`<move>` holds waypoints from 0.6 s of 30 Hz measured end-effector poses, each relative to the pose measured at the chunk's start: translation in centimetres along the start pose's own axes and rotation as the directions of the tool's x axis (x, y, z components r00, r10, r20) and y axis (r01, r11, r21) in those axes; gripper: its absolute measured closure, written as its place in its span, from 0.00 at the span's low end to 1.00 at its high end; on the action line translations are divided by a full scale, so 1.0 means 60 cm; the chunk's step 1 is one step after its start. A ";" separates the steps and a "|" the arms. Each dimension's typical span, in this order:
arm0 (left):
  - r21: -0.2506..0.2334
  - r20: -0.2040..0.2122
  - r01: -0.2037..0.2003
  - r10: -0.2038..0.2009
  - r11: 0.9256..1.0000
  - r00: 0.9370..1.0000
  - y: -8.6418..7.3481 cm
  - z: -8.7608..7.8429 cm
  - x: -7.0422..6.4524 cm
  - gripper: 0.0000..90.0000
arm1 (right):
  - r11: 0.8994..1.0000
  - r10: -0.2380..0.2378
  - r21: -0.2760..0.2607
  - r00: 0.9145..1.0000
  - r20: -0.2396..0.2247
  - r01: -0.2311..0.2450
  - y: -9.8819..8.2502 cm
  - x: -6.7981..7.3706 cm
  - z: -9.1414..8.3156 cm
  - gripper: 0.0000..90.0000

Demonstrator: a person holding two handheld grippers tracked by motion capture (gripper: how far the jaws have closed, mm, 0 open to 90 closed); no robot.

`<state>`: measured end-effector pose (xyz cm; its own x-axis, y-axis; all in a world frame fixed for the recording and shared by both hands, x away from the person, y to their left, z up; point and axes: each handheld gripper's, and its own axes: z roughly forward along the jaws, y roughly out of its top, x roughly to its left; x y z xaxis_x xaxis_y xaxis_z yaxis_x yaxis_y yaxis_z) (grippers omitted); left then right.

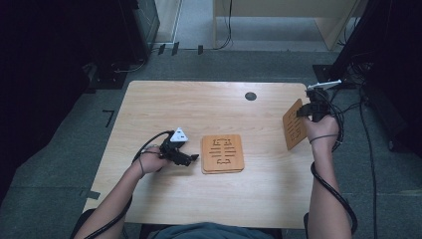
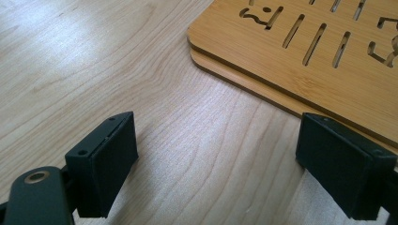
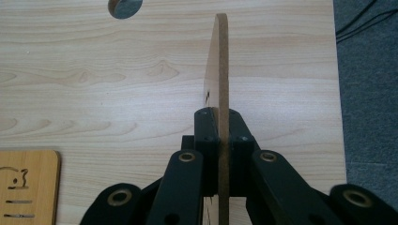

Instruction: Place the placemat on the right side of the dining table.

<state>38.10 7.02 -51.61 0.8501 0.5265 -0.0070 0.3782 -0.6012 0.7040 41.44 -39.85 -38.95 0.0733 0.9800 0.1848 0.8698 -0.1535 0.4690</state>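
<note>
Two square wooden coasters with cut-out slots lie stacked point(image 1: 222, 153) in the middle of the table. My left gripper point(image 1: 191, 158) rests on the table just left of the stack, open, its pads point(image 2: 105, 161) wide apart with bare wood between them; the stack's corner point(image 2: 300, 56) is right ahead of it. My right gripper point(image 1: 304, 110) is raised over the table's right edge and is shut on a third wooden coaster point(image 1: 294, 124), held on edge. In the right gripper view that coaster point(image 3: 219, 70) stands edge-on between the closed jaws.
The light wooden table point(image 1: 164, 107) has a round cable hole point(image 1: 251, 96) near its far edge. Grey carpet, cables and dark equipment surround the table, with cables close to the right edge point(image 1: 348, 107). A corner of the stack point(image 3: 28, 185) lies at the lower left of the right gripper view.
</note>
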 end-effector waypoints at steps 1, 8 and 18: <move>0.000 0.001 -0.001 0.001 1.000 1.000 0.000 0.000 0.000 0.13 | 1.000 0.002 0.002 1.000 -0.001 -0.002 0.001 -0.001 0.002 0.97; 0.000 -0.002 0.001 -0.001 1.000 1.000 0.001 0.001 0.000 0.13 | 1.000 0.004 0.016 1.000 -0.007 -0.004 0.002 -0.006 0.011 0.97; -0.002 0.000 -0.003 0.003 1.000 1.000 0.001 0.001 0.000 0.13 | 1.000 0.008 0.016 1.000 -0.007 -0.008 0.001 -0.017 0.011 0.93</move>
<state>38.17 6.96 -51.64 0.8512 0.5248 -0.0055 0.3753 -0.6014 0.7053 41.74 -40.75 -39.70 0.0769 0.9778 0.1948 0.8771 -0.1593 0.4532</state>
